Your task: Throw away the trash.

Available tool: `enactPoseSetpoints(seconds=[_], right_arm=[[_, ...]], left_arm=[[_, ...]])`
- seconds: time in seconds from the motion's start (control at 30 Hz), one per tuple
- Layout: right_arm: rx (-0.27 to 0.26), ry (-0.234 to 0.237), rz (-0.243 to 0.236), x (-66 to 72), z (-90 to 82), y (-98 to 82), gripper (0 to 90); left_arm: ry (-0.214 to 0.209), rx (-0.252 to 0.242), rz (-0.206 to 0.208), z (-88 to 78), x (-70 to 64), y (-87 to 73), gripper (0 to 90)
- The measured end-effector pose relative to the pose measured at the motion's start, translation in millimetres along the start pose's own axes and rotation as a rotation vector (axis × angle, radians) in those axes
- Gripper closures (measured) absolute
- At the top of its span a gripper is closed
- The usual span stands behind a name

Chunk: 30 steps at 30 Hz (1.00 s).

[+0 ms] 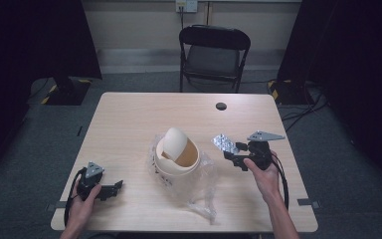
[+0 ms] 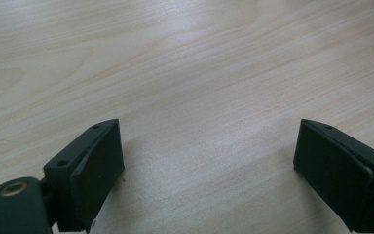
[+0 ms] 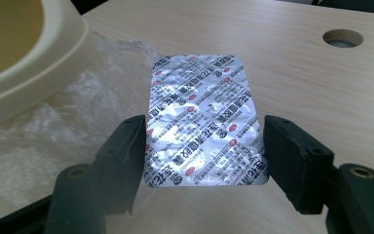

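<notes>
a silver blister pack [image 1: 225, 144] was held in the right gripper [image 1: 234, 155], raised off the wooden table [image 1: 129, 114] to the right of a cream bin [image 1: 177, 155]. the bin was tipped on a crumpled clear plastic bag [image 1: 204, 191], its swing lid [image 1: 173, 141] raised. the left gripper [image 1: 115, 187] was rested near the table's front left corner, jaws apart. a black folding chair [image 1: 214, 55] was placed beyond the far edge.

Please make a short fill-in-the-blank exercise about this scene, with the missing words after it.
1. The right gripper holds a silver foil blister ____ between its fingers.
2. The cream plastic bin stands on a clear plastic ____.
3. The left gripper is ____, above the bare wooden table.

Missing words: pack; bag; open
</notes>
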State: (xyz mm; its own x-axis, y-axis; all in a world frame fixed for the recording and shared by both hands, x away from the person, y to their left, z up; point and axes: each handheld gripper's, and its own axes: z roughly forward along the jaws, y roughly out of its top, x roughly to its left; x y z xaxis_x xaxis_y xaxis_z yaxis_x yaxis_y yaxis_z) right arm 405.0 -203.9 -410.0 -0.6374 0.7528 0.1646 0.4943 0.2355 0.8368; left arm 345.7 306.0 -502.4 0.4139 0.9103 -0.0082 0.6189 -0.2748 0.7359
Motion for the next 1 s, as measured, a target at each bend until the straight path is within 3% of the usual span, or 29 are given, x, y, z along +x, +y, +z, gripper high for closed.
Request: enactPoseSetpoints(seconds=[0.33,0.6,1.0], right_arm=[[-0.018,0.043,-0.057,26.3,-20.0,13.1,34.0],[-0.020,0.105,-0.105,49.6,-36.3,19.9,34.0],[0.008,0.171,-0.184,79.4,-29.1,32.8,34.0]], left_arm=[[0.000,0.000,0.000,0.0,0.0,0.0,10.4],[0.000,0.000,0.000,0.0,0.0,0.0,10.3],[0.001,0.000,0.000,0.0,-0.1,0.0,10.4]])
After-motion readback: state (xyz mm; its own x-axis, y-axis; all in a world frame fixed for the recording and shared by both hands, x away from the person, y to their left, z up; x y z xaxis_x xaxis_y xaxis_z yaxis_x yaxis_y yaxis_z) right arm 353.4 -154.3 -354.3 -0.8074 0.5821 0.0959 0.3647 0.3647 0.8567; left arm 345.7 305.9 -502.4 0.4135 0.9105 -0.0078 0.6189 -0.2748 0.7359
